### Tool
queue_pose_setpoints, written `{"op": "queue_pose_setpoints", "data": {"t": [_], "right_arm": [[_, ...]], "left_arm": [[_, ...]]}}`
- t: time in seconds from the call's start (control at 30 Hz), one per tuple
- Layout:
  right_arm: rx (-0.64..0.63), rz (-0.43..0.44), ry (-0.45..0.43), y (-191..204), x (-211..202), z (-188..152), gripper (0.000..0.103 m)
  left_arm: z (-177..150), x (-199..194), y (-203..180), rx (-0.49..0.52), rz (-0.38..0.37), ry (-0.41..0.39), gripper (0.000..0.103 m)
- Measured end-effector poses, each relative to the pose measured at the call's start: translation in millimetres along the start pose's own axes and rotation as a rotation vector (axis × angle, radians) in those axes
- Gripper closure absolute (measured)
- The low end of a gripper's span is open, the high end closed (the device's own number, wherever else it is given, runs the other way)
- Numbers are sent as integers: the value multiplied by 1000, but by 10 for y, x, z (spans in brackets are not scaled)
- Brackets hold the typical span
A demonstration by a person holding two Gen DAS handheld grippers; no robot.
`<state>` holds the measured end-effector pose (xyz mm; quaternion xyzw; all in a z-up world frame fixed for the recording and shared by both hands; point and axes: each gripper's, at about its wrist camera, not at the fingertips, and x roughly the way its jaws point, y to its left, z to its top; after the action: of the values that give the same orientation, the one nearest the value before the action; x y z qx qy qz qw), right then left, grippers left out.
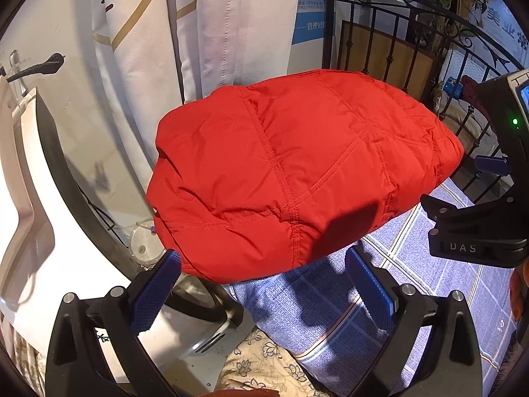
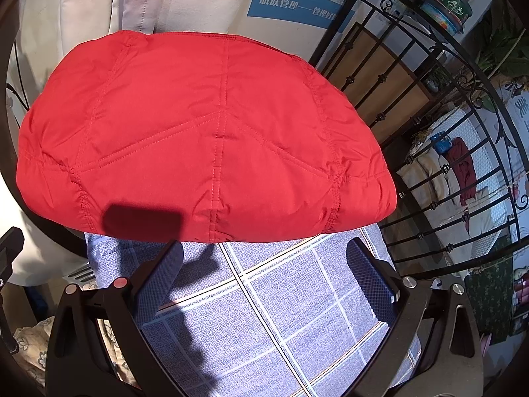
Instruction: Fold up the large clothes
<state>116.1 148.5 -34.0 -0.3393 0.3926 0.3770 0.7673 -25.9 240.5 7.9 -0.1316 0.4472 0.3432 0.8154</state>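
Note:
A red quilted jacket (image 1: pixel 297 172) lies folded into a compact bundle on a blue checked cloth surface (image 1: pixel 413 281); it also shows in the right wrist view (image 2: pixel 205 139) on the same cloth (image 2: pixel 281 314). My left gripper (image 1: pixel 264 284) is open and empty, just short of the bundle's near edge. My right gripper (image 2: pixel 264 274) is open and empty, hovering over the cloth just in front of the bundle. The right gripper's body shows at the right edge of the left wrist view (image 1: pixel 479 225).
A black iron bed rail (image 2: pixel 429 165) runs along the right of the cloth. White curtains (image 1: pixel 215 33) hang behind the jacket. A white appliance (image 1: pixel 33 215) stands at left, with a clear round lid (image 1: pixel 145 238) beside it. A floral fabric (image 1: pixel 264 364) lies below the cloth's near edge.

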Motion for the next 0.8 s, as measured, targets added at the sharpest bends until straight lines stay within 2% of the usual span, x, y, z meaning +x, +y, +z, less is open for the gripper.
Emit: {"op": "queue_pose_setpoints", "data": {"t": [0.8], "right_arm": [[-2,1,2,7,-1,-3,6]], "left_arm": [[-1,-16,-20,4,2,-3,6]]}}
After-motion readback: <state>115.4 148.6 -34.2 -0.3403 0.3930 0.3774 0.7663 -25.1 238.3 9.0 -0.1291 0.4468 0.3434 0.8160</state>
